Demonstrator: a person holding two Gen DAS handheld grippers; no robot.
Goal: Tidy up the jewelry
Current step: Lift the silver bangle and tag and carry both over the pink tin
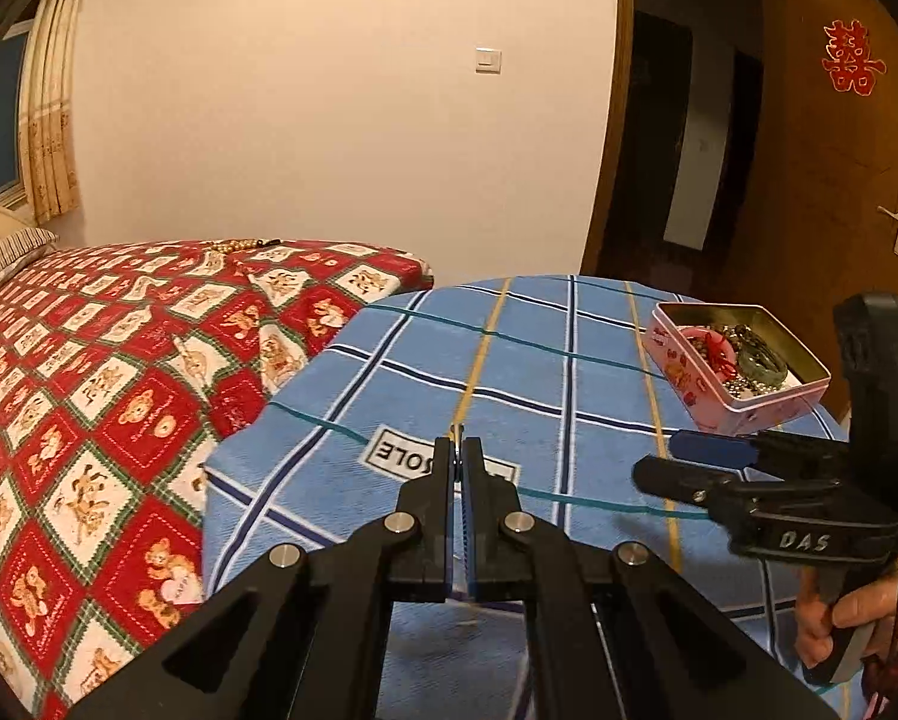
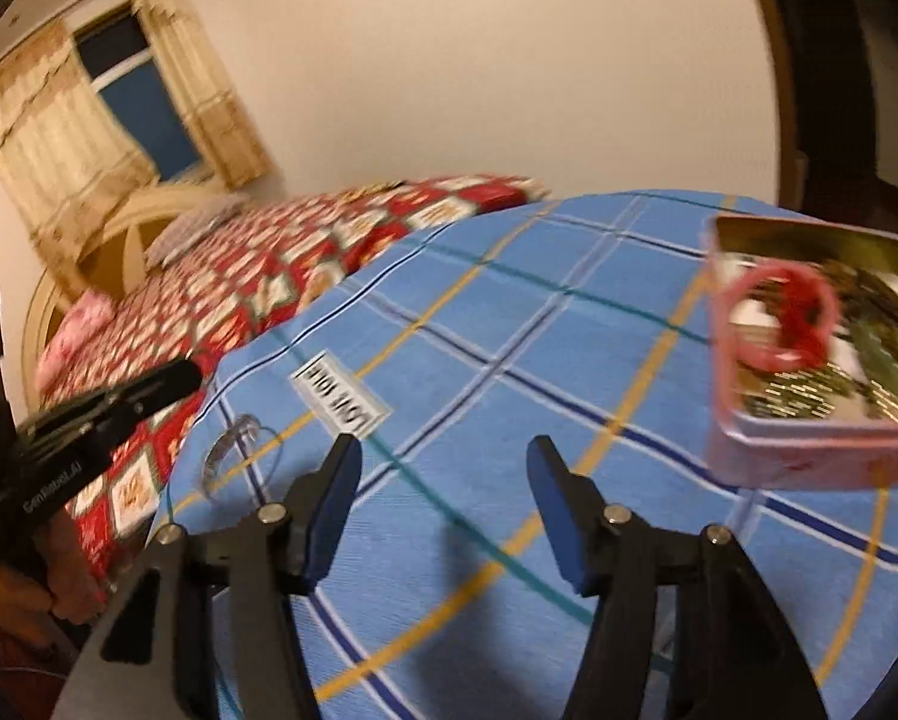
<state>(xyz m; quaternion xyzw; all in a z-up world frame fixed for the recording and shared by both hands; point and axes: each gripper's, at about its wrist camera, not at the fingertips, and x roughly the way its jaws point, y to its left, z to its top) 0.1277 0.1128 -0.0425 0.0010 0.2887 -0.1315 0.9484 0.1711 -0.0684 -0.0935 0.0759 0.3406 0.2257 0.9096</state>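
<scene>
The left tongs (image 1: pixel 460 450) are seen pressed fully together, pad against pad, with nothing visibly caught between them, and they hang just over the blue checked cloth (image 1: pixel 508 372). The right tongs (image 2: pixel 443 450) are spread wide, nothing held, nothing touched, tips above bare cloth with the tin off to their right.

So, the jewelry. Most of it is piled in the pink tin (image 1: pixel 748 405), which sits near the far right edge of the cloth. Inside, a pink bangle (image 2: pixel 766 354) can be made out, with a tangle of red cord (image 2: pixel 805 306) through it, a dark green bangle (image 1: pixel 763 363), and some small shiny beads (image 1: pixel 733 385). A clear plastic-looking ring or bracelet (image 2: pixel 233 450) is also spotted lying flat on the cloth, close to the left tongs; exactly what it is can't be told. A strand of beads (image 1: pixel 239 245) is left way over on the red bear-print bedspread (image 1: pixel 119 360).

Handling guess: everything is probably light. The bangles are likely stiff and slick, maybe brittle if stone, so they'd best be pinched across the rim, not squeezed hard. The cord and bead strands are limp and would be expected to snag and drag neighbours along, so they'd be lifted slowly by one loop. The tin is thin-walled and could slide if nudged.
</scene>
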